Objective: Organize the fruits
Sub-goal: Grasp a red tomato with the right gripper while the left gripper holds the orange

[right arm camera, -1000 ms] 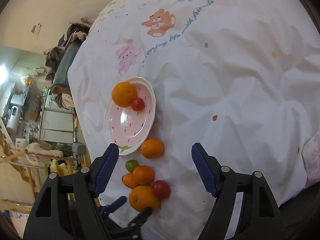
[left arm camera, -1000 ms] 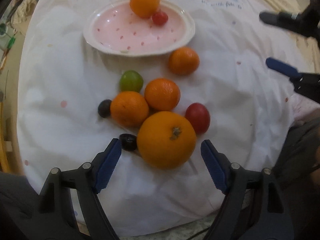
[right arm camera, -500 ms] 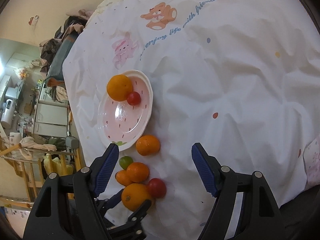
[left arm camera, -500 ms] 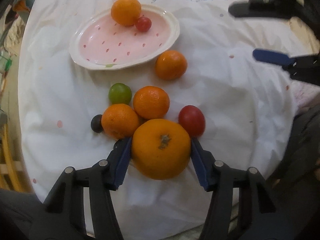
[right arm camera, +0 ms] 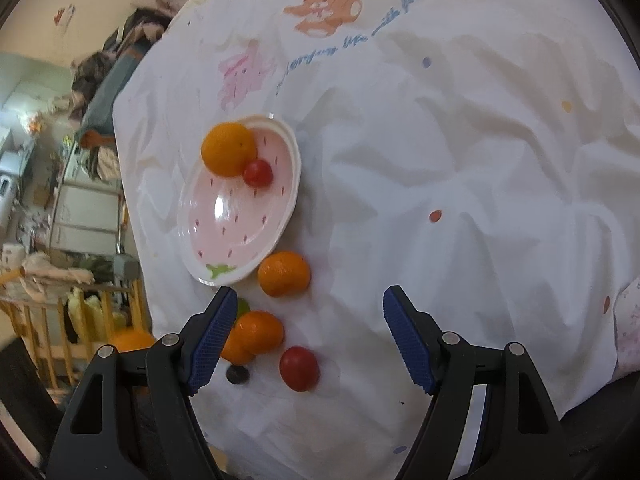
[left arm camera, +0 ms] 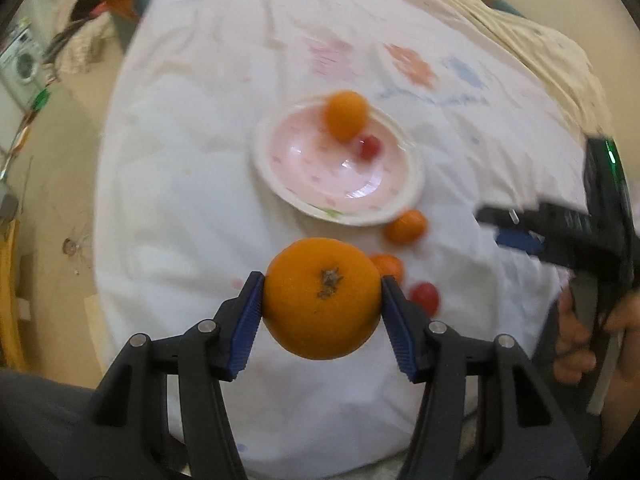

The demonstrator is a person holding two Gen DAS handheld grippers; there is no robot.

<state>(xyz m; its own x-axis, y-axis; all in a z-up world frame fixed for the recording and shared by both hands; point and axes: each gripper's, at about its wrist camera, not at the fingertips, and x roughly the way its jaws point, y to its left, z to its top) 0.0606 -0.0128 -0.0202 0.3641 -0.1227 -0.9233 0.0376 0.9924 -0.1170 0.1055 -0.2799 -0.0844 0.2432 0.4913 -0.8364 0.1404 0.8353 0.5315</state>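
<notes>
Because the orange (left arm camera: 322,298) is round, firm and fairly heavy, it holds best across its widest middle, which is where the left gripper (left arm camera: 322,300) clamps it, both pads touching its sides, lifted above the table (left arm camera: 180,200) short of the plate (left arm camera: 280,188). Its waxy peel may slip, yet squeezing harder could bruise it. The right gripper (right arm camera: 306,336) hangs open, holding nothing.

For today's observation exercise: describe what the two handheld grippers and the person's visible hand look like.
Both the left gripper and the right gripper have black plastic clamp-like arms with silver rivets and blue ribbed pads on the fingers. The person's bare hand grips a black handle; a small green light glows above it. No sleeve or cable can be made out.
</notes>
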